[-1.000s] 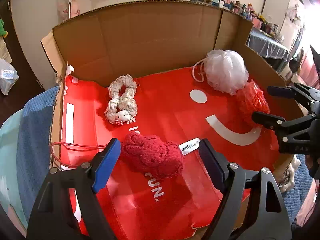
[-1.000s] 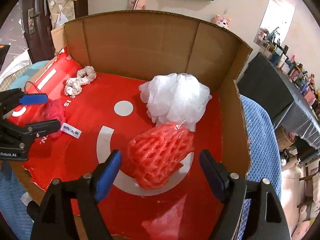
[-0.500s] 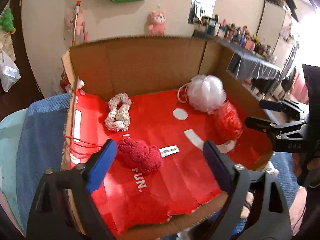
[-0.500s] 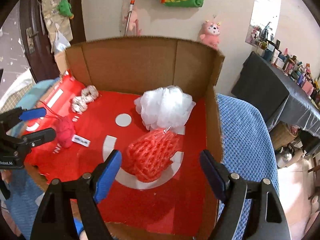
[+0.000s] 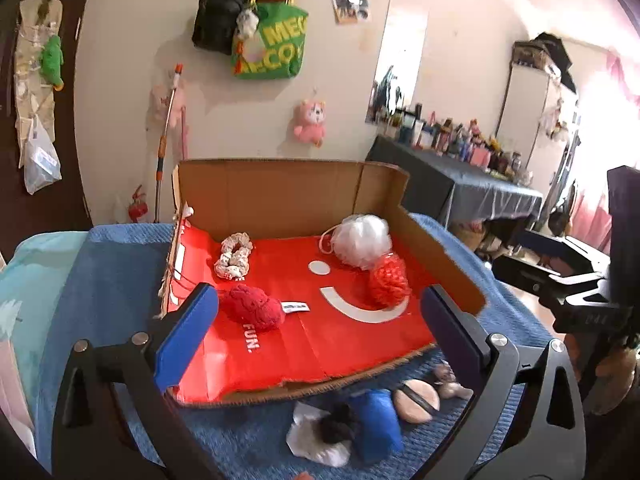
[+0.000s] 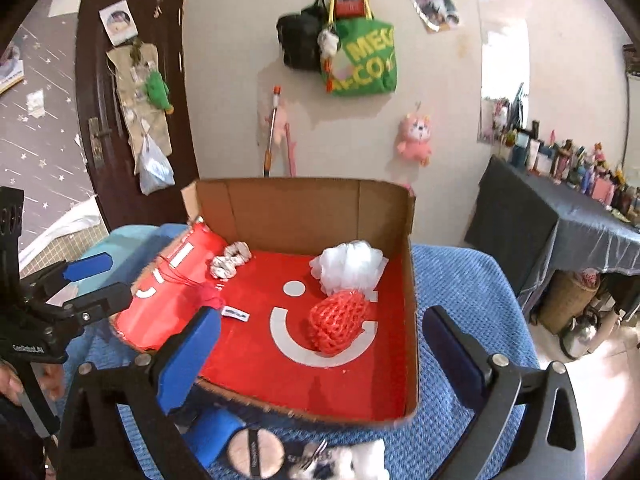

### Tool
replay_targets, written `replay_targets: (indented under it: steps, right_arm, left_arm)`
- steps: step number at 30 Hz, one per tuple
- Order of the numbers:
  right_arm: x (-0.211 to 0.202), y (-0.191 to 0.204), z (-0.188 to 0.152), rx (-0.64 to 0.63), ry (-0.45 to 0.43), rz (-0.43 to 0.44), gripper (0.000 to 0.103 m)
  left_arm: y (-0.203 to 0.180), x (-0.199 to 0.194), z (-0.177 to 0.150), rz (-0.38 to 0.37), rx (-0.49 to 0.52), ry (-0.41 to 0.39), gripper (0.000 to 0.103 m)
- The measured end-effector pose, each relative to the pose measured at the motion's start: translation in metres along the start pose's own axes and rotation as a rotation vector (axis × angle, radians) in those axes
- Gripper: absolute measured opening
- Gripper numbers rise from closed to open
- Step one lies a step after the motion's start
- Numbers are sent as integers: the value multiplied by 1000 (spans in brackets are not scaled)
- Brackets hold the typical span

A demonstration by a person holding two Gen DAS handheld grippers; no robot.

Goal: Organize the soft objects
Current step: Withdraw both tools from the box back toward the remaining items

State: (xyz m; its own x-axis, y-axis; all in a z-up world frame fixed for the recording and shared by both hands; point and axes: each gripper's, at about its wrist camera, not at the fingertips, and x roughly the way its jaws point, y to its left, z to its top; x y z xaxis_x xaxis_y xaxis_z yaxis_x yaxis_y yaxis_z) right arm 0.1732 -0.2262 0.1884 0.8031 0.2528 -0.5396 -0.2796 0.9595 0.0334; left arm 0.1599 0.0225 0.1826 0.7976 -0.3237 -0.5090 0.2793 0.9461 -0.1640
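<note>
Left wrist view shows us pulled back and lifted away from the cardboard box [image 5: 288, 196], which a second ago filled the frame and now sits small at centre with the room wall above it. Our left gripper [image 5: 320, 320] has just been opening and now stands wide with nothing between its jaws; the red knitted bundle [image 5: 252, 306] that lay between them rests on the red bag [image 5: 304, 336] lining the box floor, lower left of centre. Our right gripper [image 6: 320, 344] has likewise just been opening and is wide and empty, with the red mesh ball [image 6: 336, 322] left at the centre of its view, touching the white bath pouf [image 6: 348, 266] behind it. A white scrunchie [image 5: 234, 254] lies near the back wall, left of centre. We judge both items released and this placing step done, with more soft things waiting outside the box: a blue roll [image 5: 376, 420], a round beige puff [image 5: 416, 400] and a white cloth [image 5: 316, 440] sit on the blue blanket [image 5: 108, 272] at the lower centre, just beside the frayed, low front edge of the box. That front side is open for entry; the back and right walls stand tall, so room is freest from the bottom of the frame
</note>
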Motion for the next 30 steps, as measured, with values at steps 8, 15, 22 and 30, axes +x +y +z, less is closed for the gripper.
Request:
replay_targets:
  steps: [8, 15, 22, 30]
  right_arm:
    - [-56, 11, -36, 42, -104, 14, 103]
    - [-89, 22, -72, 51, -184, -33, 103]
    - [-104, 34, -109, 41, -219, -90, 103]
    - [-98, 36, -152, 70, -201, -120, 103]
  left_arm:
    - [-24, -52, -33, 48, 52, -103, 103]
    - [-38, -84, -65, 69, 56, -168, 103]
    - [-51, -100, -96, 126, 88, -216, 103]
    - [-51, -100, -133, 133, 57, -211, 103]
